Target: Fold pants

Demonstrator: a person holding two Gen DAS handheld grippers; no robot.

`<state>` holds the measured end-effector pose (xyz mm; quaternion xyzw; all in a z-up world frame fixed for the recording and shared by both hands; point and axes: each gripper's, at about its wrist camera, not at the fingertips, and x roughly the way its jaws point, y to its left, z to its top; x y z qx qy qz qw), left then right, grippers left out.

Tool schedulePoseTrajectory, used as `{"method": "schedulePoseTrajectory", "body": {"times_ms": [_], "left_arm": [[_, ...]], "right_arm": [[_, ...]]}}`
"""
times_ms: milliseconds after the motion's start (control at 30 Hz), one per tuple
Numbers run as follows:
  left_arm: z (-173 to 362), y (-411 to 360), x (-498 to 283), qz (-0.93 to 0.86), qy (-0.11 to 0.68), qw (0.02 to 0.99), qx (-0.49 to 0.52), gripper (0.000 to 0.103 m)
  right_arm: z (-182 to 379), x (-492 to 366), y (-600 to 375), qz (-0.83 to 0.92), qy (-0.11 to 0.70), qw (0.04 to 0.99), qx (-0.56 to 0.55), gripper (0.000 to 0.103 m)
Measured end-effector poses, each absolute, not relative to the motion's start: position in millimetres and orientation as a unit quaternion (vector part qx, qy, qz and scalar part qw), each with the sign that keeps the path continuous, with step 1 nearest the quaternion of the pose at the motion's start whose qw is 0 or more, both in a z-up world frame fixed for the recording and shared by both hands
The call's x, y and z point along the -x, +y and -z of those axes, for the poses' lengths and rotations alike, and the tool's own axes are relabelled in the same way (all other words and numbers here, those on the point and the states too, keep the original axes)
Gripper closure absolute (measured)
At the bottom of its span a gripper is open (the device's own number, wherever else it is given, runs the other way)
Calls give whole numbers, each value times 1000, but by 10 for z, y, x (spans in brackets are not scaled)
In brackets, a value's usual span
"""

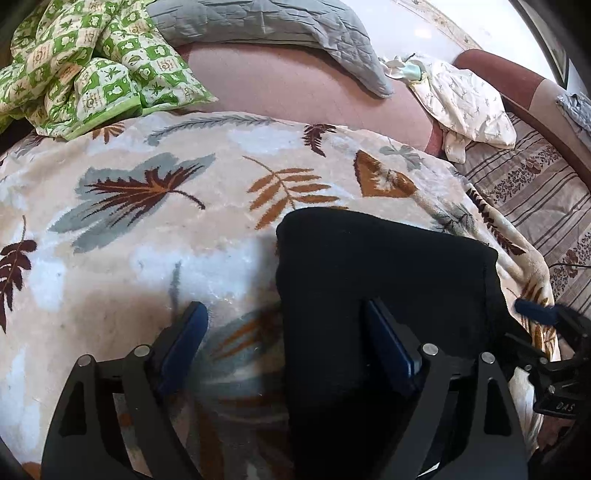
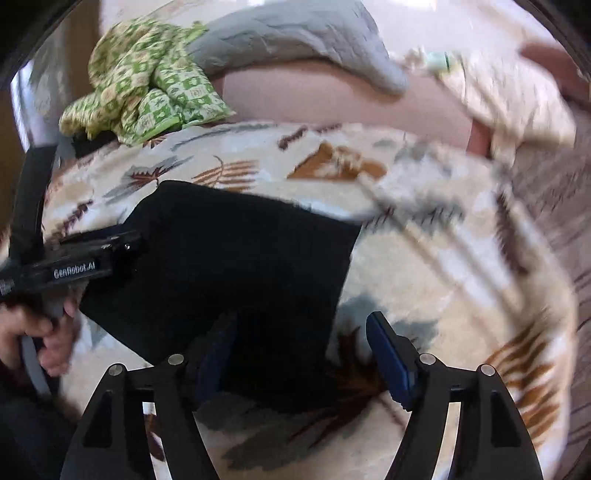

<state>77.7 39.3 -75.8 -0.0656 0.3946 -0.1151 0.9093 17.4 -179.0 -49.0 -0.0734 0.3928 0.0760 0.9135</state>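
Black pants [image 1: 388, 266] lie folded into a compact rectangle on a cream blanket with a leaf pattern [image 1: 147, 192]. My left gripper [image 1: 286, 325] hovers open over their near left edge, with the left finger above the blanket and the right finger above the black cloth. In the right wrist view the pants [image 2: 240, 251] fill the centre left. My right gripper [image 2: 303, 343] is open over their near right corner, pads clear of the cloth. A hand [image 2: 37, 332] holds the left gripper [image 2: 133, 242] at the pants' left side. The right gripper [image 1: 539, 314] shows at the pants' right edge.
A green checked quilt [image 1: 92, 66] is bunched at the back left and a grey quilted cover [image 1: 277, 26] lies behind it. A white printed cloth [image 1: 469, 103] sits at the back right on the pink mattress [image 1: 295, 88]. A striped sheet [image 1: 535, 195] borders the blanket's right edge.
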Motion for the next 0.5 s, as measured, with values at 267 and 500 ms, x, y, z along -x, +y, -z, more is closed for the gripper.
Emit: {"method": "schedulePoseTrajectory", "body": {"times_ms": [267,500], "left_arm": [[789,456,-804,126,399,904,86,12],[764,502,-783,138,393,903,102,11]], "right_arm": [[46,200,-2040,-25,278,958,61,30],[205,90,-2139,-111,367,923,-21,98]]}}
